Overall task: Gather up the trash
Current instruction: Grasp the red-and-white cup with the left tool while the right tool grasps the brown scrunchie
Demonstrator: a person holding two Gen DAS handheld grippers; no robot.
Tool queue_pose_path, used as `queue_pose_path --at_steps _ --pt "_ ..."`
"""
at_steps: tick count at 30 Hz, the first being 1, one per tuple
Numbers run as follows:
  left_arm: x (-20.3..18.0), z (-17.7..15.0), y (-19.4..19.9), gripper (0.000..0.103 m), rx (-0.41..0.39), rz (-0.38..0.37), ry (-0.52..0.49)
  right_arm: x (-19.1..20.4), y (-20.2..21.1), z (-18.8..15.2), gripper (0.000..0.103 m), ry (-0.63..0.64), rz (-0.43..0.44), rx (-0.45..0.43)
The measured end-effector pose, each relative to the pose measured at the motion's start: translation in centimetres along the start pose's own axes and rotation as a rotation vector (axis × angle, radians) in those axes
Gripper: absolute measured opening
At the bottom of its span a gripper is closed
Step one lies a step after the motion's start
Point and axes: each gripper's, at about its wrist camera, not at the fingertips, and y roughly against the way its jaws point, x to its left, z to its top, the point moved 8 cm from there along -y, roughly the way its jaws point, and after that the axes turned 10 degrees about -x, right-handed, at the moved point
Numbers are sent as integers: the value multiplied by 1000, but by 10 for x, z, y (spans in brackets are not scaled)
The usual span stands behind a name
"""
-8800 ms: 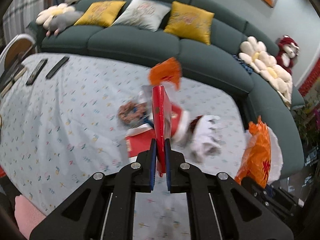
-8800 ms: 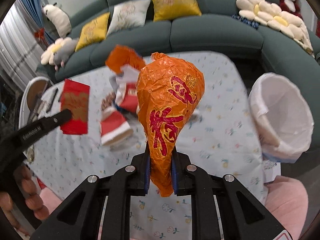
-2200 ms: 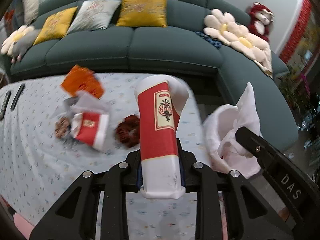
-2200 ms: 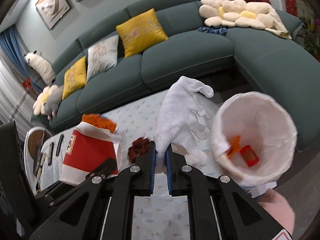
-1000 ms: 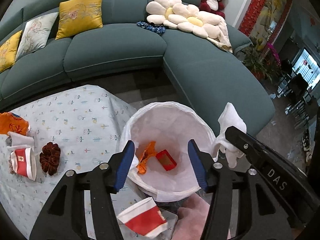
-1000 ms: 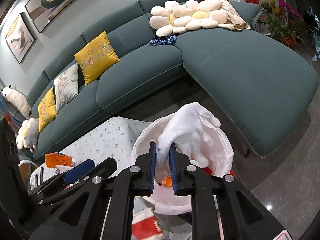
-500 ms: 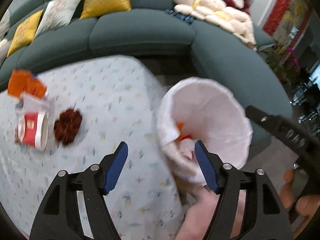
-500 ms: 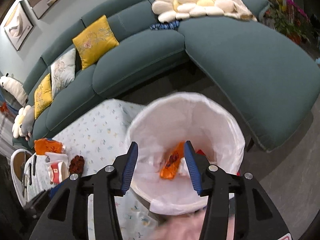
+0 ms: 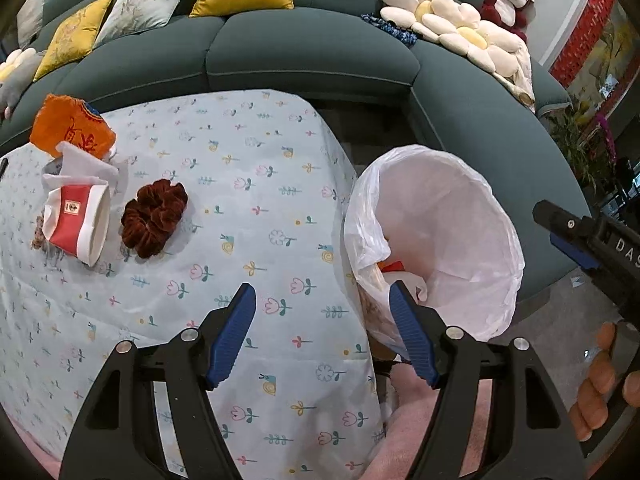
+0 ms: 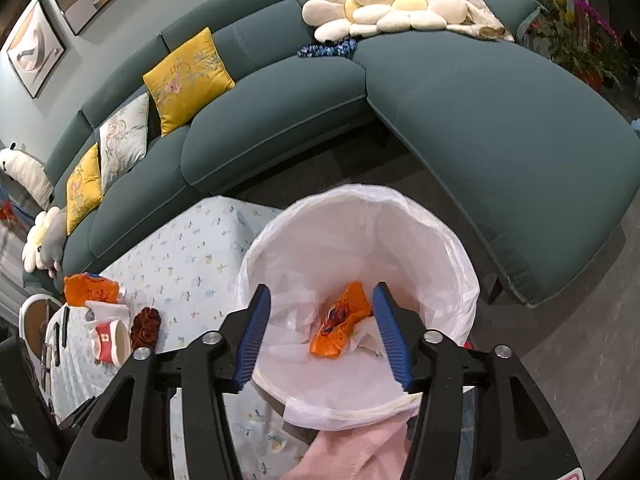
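Right tongs [image 10: 320, 330] – just opened wide – have dropped the white cloth into the bin [image 10: 460, 264]; left tongs [image 9: 322, 338] gape empty

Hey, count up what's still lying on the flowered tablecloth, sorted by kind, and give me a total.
Orange wrapper: 1
Red-and-white paper cup: 1
White crumpled paper: 1
Dark red scrunchie: 1
Total: 4 that can be clearly made out.
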Motion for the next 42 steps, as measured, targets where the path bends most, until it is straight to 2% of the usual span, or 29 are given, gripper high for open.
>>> queue_pose_path --at_steps 12,20,25,35,42 --pt "8 11 12 66 -34 9 -20 29 7 9 60 47 12 -25" --pt "30 14 15 77 -50 40 8 52 12 -3 64 60 25 -18" --pt "72 15 18 88 -68 110 47 78 8 -15 65 82 44 2" --pt "187 6 19 88 -54 246 163 163 -18 -57 65 163 116 83" --pt "247 14 13 88 -38 283 215 213 -49 -87 65 211 137 151"
